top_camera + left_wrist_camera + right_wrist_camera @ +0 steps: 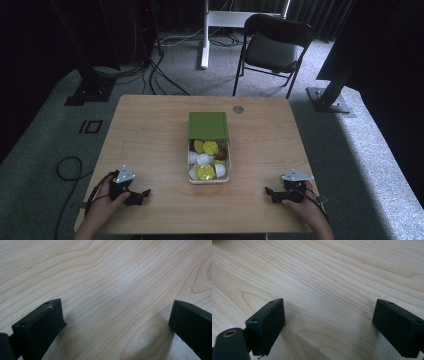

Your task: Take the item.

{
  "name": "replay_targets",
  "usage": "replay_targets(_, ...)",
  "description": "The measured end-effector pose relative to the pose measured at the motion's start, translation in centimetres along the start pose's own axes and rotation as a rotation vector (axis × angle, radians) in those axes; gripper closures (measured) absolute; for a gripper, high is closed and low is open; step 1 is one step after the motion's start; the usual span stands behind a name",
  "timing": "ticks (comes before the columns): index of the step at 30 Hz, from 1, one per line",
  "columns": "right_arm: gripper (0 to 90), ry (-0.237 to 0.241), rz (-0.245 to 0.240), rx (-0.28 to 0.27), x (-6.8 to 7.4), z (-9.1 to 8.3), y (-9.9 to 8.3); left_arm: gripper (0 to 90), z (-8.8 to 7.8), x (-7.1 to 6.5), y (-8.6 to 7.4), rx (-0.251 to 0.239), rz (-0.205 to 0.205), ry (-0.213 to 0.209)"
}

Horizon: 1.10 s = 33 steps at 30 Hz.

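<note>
We see the box [208,161] of capsules mid-table, well apart from our left gripper [141,194] and right gripper [270,192]. Both rest near the table's [150,130] front edge, jaws spread and empty, with bare wood between.

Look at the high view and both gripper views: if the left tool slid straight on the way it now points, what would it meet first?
Probably bare table. The left tool, open, points right along the near edge, toward the right tool; the capsule box seems to lie beyond that line, though depth is unclear.
</note>
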State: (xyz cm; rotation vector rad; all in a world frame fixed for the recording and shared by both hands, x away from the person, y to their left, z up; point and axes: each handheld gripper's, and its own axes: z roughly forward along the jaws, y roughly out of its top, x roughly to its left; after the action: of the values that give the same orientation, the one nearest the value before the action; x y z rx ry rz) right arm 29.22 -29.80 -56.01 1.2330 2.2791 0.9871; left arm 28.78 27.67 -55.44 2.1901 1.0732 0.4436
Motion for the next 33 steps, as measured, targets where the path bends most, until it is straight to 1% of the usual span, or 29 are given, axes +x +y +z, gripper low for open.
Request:
replay_targets(15, 10.7, 0.001, 0.0, 0.0, 0.0, 0.0, 0.0, 0.7, 0.0, 0.0, 0.0, 0.0, 0.001, 0.0)
replay_targets(22, 11.2, 0.009, -0.012, 0.006, 0.2, 0.0, 0.1, 0.7, 0.0, 0.0, 0.0, 0.0, 0.0, 0.0)
replay_targets(23, 13.1, 0.015, -0.02, 0.011, 0.3, 0.0, 0.2, 0.7, 0.0, 0.0, 0.0, 0.0, 0.0, 0.0)
replay_targets(28, 13.1, 0.025, -0.023, -0.006, 0.6, -0.4, 1.1, 0.7, 0.0, 0.0, 0.0, 0.0, 0.0, 0.0)
replay_targets(29, 13.1, 0.025, -0.025, -0.014, 0.6, -0.5, 1.4, 0.7, 0.0, 0.0, 0.0, 0.0, 0.0, 0.0)
replay_targets(30, 13.1, 0.033, -0.019, -0.035, 0.8, -0.8, 2.3, 0.7, 0.0, 0.0, 0.0, 0.0, 0.0, 0.0)
replay_targets(33, 13.1, 0.051, -0.018, -0.064, 1.0, -0.9, 3.4, 0.7, 0.0, 0.0, 0.0, 0.0, 0.001, 0.0)
